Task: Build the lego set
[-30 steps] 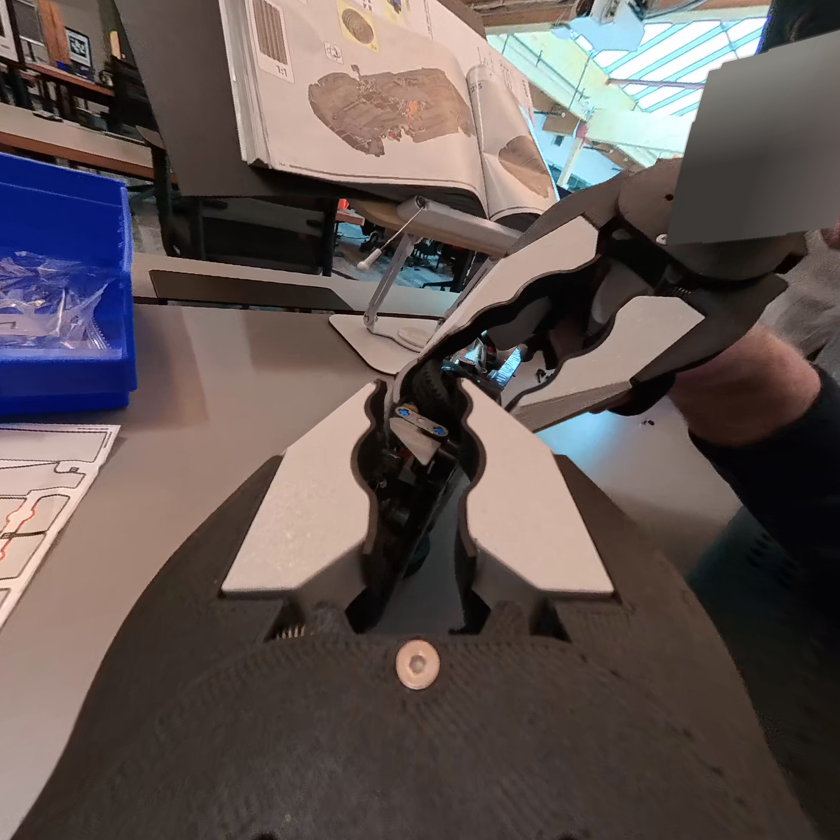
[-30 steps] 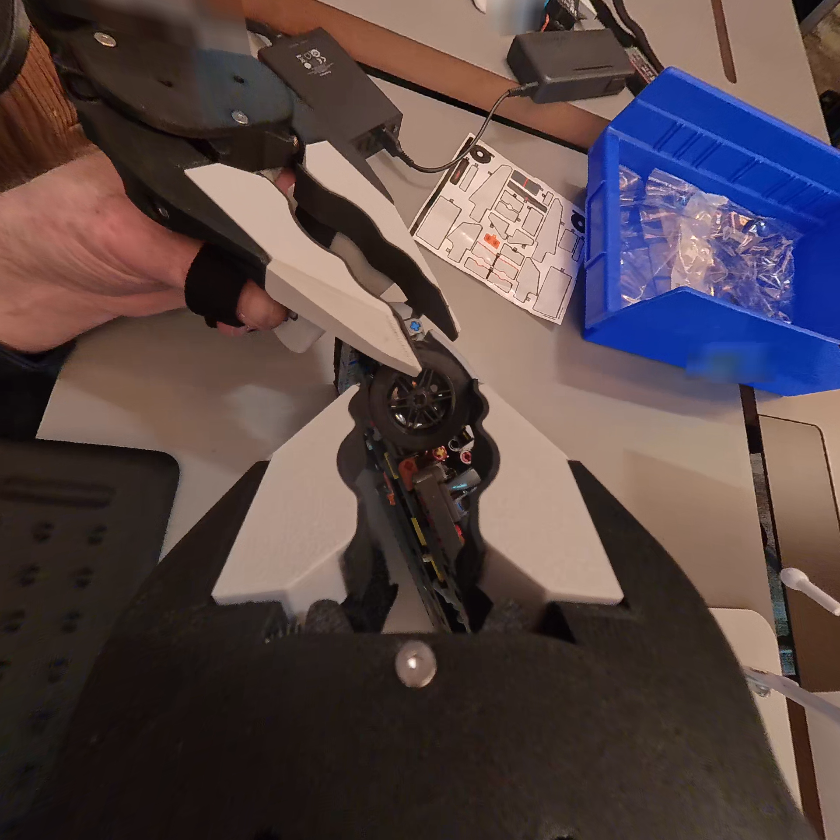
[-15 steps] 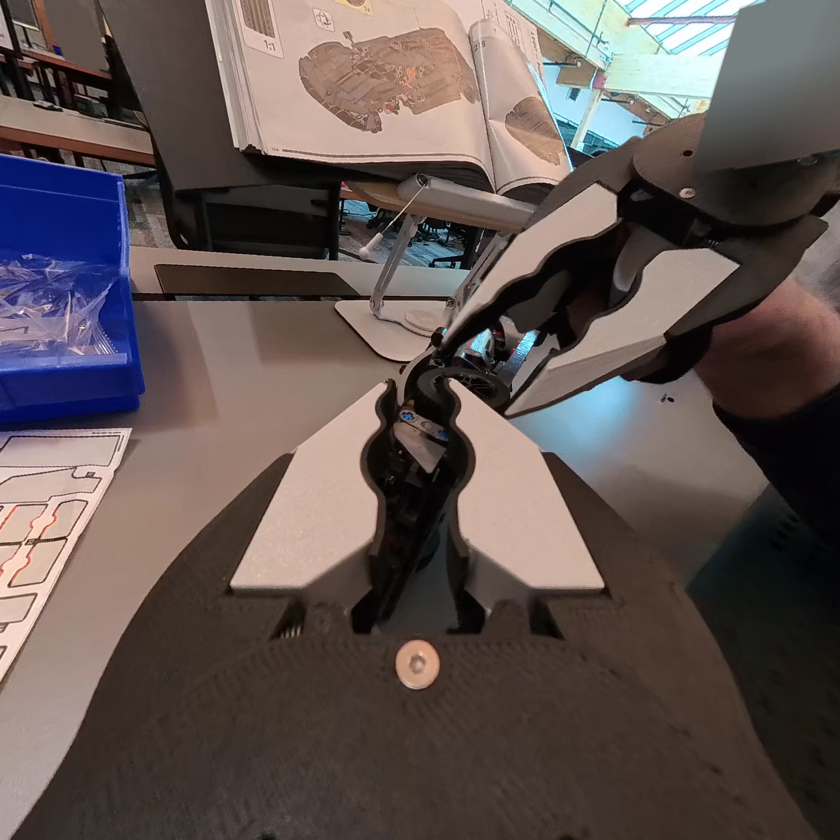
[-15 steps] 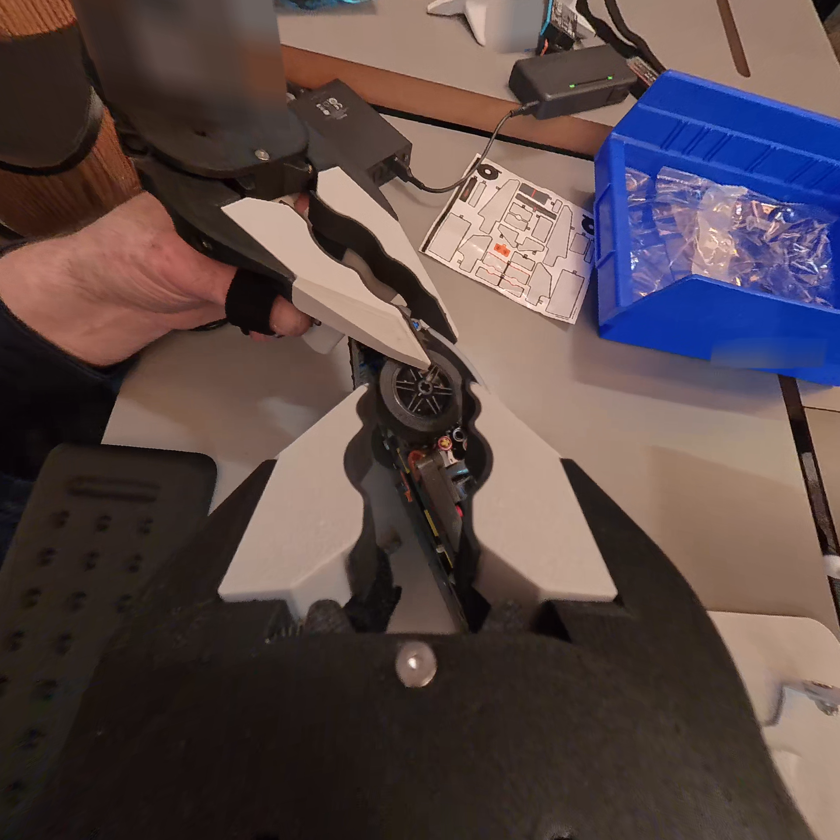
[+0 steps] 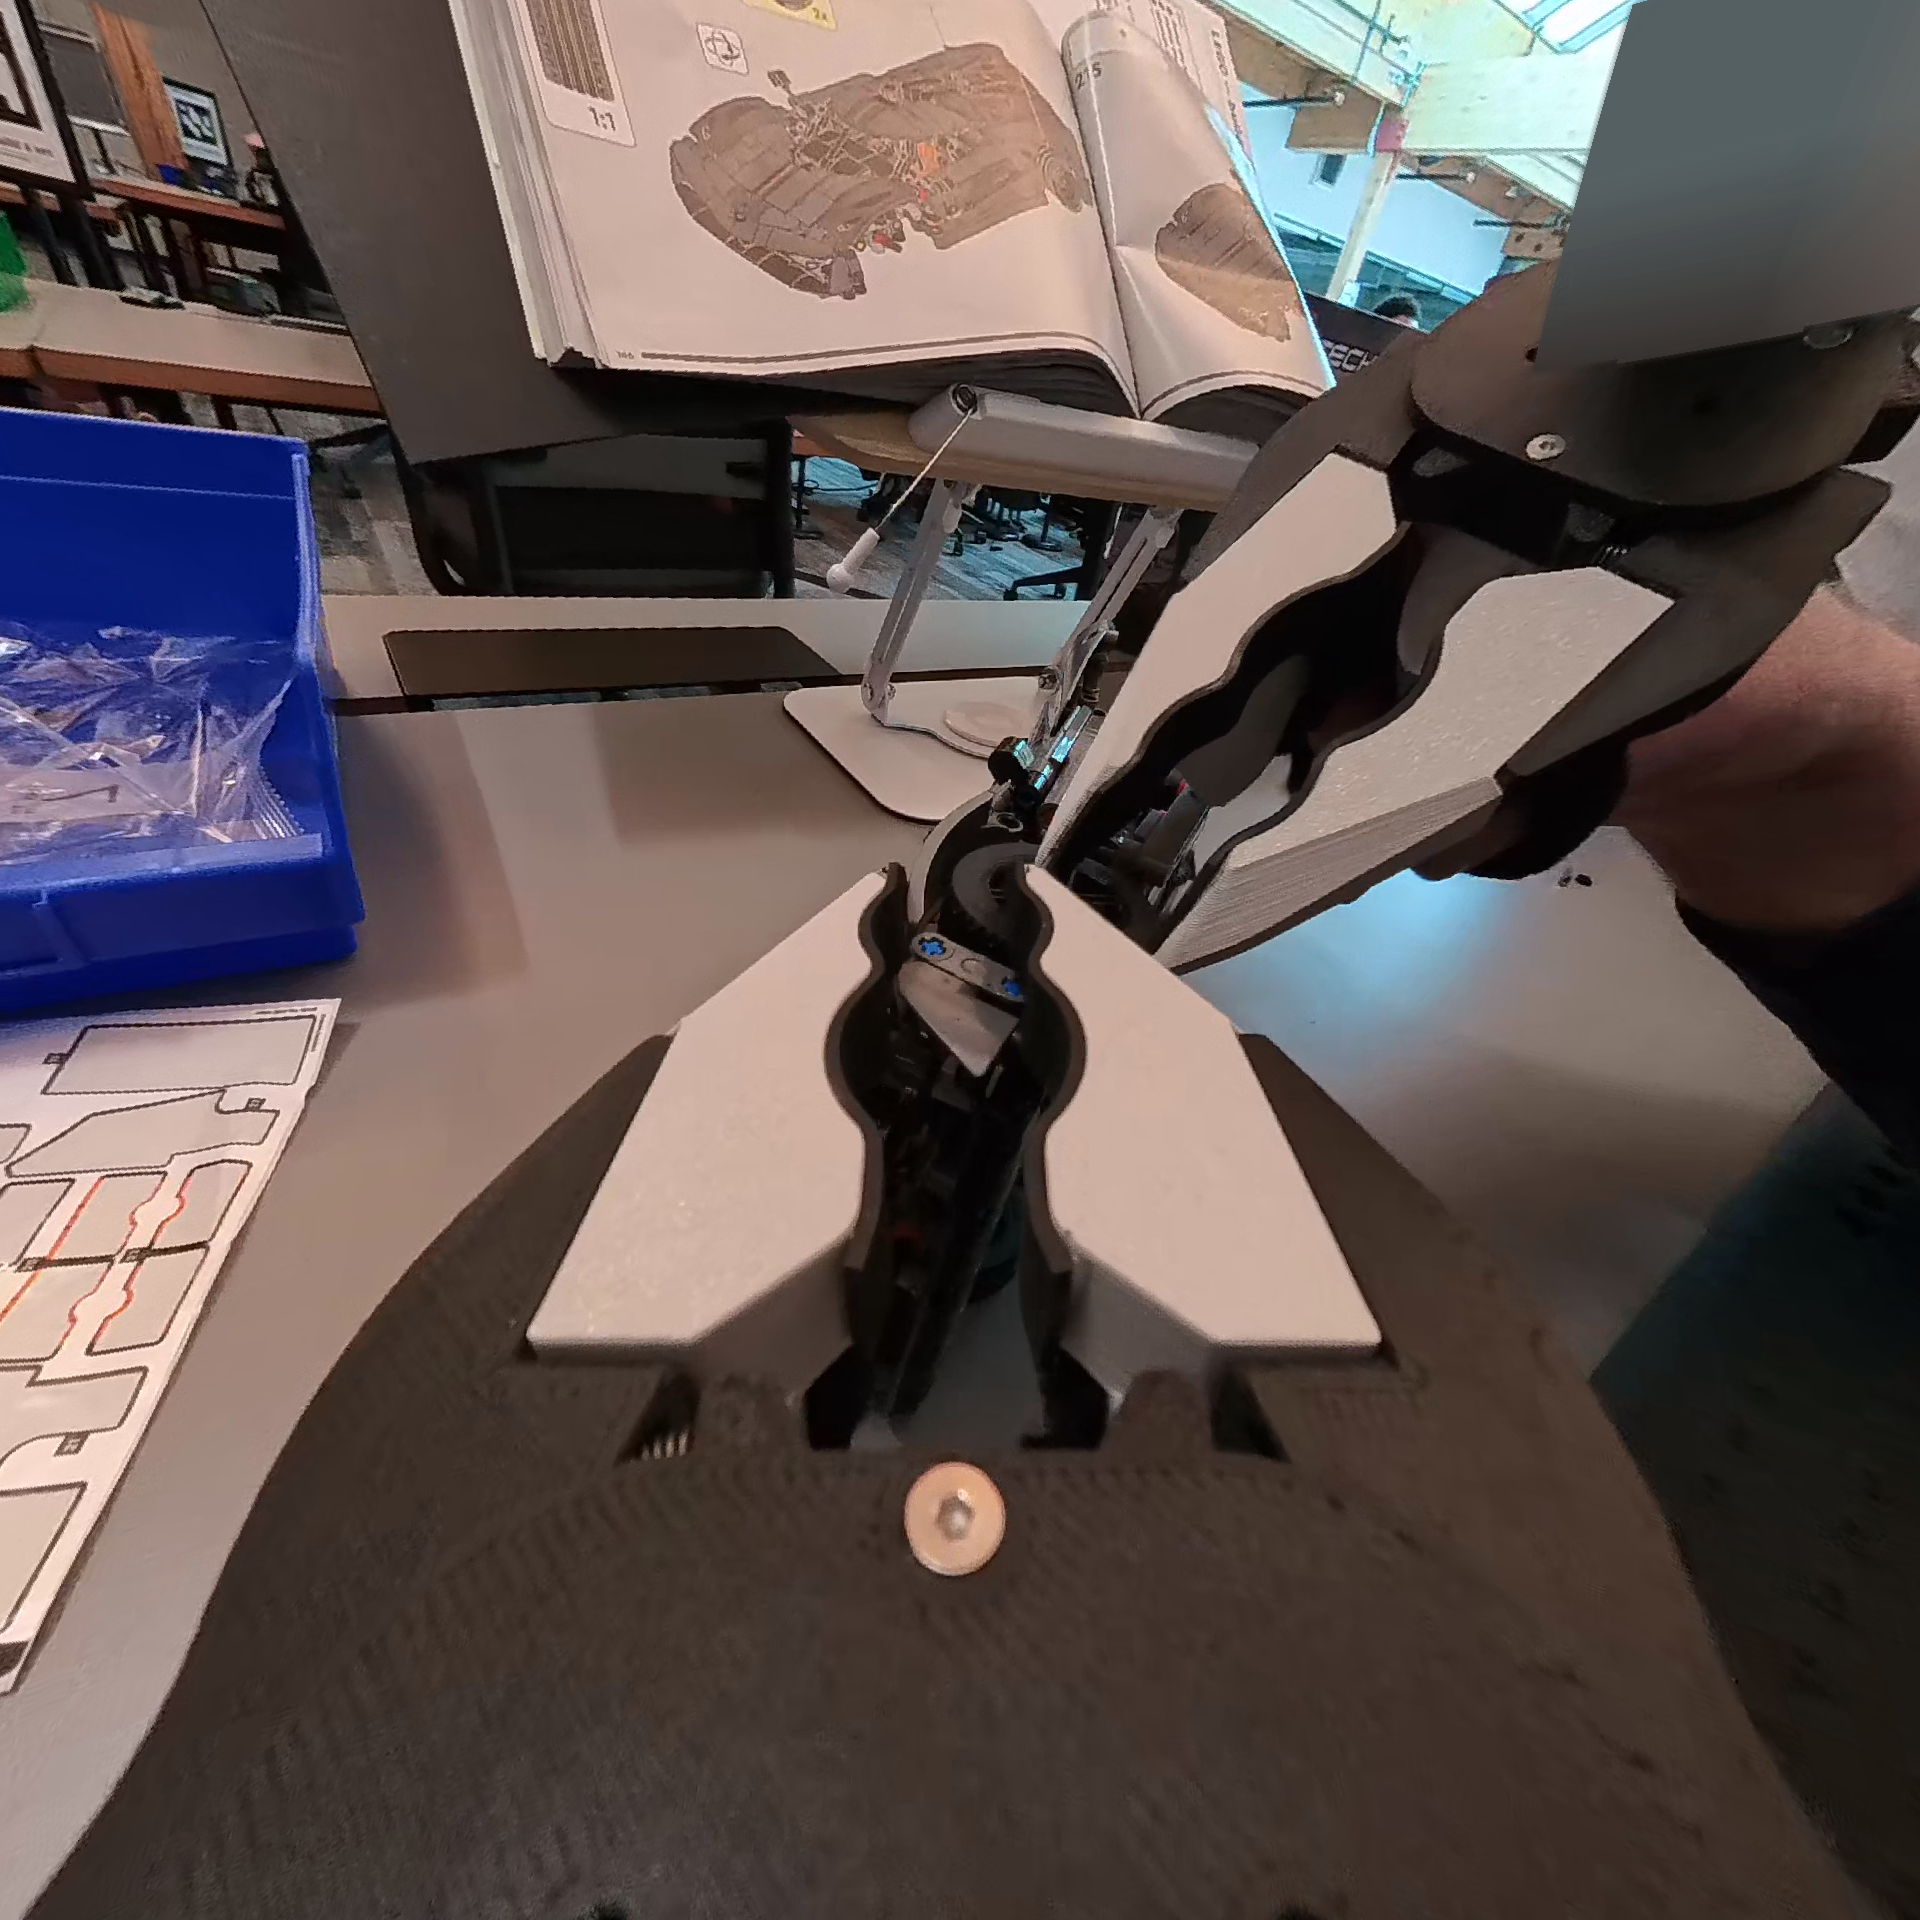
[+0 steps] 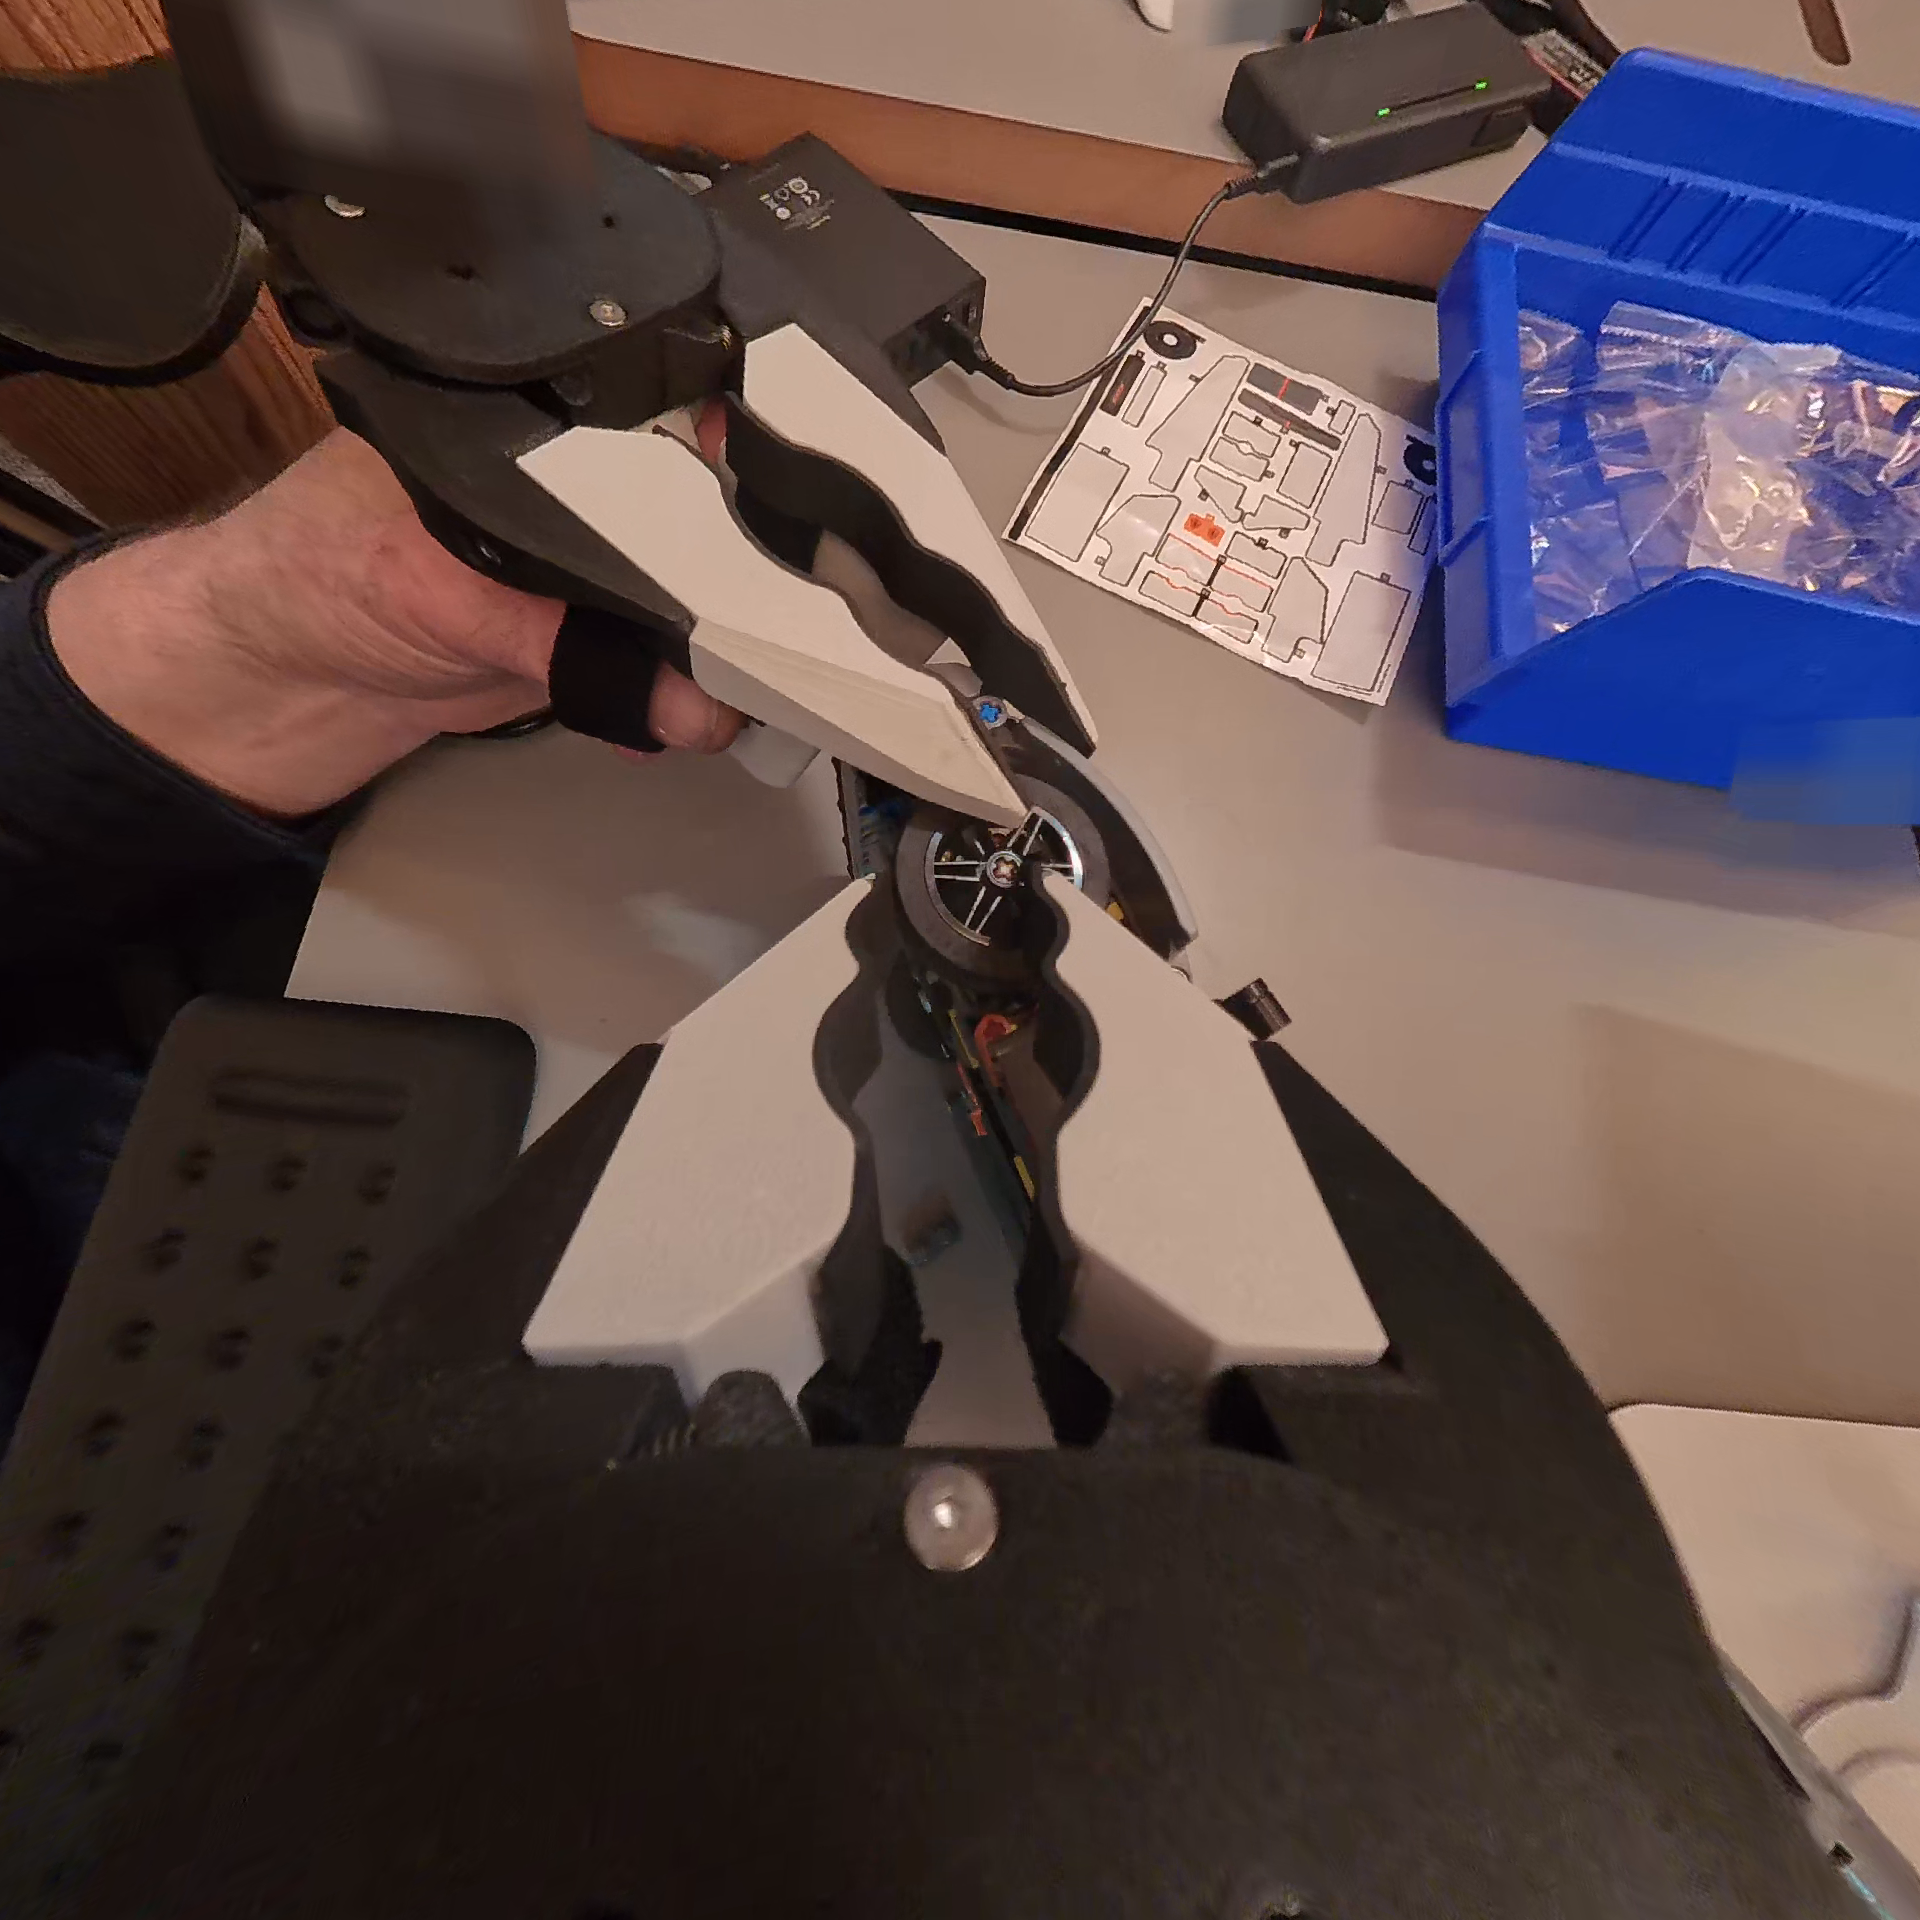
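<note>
The lego car model (image 6: 997,914), dark with a spoked wheel (image 6: 987,868) at its near end, is held above the grey tabletop (image 6: 1403,935) between both tools, and everything else is placed from it. The left tool (image 5: 956,883) is closed onto the model's narrow body, its grey fingers (image 5: 748,1122) pressing either side, with a small grey plate with blue pins just inside the tips. The right tool (image 6: 951,899) is likewise clamped on the model, its tips meeting around the wheel. A small black piece (image 6: 1257,1006) lies on the tabletop just right of the model in the right wrist view. Beyond the model there, a sticker sheet (image 6: 1236,509) lies flat, with a blue bin (image 6: 1662,665) of clear bags beside it. In the left wrist view, an open instruction book (image 5: 831,187) stands on a stand behind the model.
</note>
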Motion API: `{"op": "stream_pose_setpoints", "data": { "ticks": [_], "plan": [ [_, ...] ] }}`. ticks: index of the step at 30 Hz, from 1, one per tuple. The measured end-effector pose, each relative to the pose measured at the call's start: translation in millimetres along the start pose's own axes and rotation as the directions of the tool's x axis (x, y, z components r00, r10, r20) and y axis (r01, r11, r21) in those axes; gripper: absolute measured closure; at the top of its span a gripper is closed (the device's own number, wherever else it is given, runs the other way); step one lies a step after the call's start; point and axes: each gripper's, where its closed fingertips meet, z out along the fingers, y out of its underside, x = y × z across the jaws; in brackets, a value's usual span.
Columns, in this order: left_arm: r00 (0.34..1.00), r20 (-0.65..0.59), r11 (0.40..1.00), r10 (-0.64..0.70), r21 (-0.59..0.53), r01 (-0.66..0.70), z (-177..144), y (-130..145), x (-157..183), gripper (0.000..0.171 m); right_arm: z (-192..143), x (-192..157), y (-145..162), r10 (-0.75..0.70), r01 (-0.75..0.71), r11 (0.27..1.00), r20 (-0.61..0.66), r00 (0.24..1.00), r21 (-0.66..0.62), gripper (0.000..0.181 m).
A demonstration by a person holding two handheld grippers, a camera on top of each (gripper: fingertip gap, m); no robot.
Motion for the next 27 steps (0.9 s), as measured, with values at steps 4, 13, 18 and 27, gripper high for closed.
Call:
{"op": "stream_pose_setpoints", "data": {
  "ticks": [4, 13, 18, 27],
  "plan": [
    [1.000, 0.002, 1.000, -0.001, 0.012, 0.001, 0, 0, -1, 0.155, 0, 0, 0, -0.003, 0.003, 1.000, 0.002, 1.000, -0.016, 0.159],
    [1.000, -0.003, 0.999, 0.015, -0.040, -0.015, -3, 0, 1, 0.147, -6, 5, 0, 0.016, -0.016, 0.999, 0.011, 1.000, -0.036, 0.168],
    [0.999, 0.015, 0.995, 0.047, -0.094, -0.045, -2, 4, 1, 0.149, -4, 4, 3, 0.016, -0.013, 0.995, 0.029, 0.999, -0.095, 0.181],
    [0.999, 0.015, 0.994, 0.049, -0.095, -0.047, -1, 4, 2, 0.150, -3, 5, 6, 0.059, -0.045, 0.982, 0.074, 0.995, -0.183, 0.181]
  ]
}}
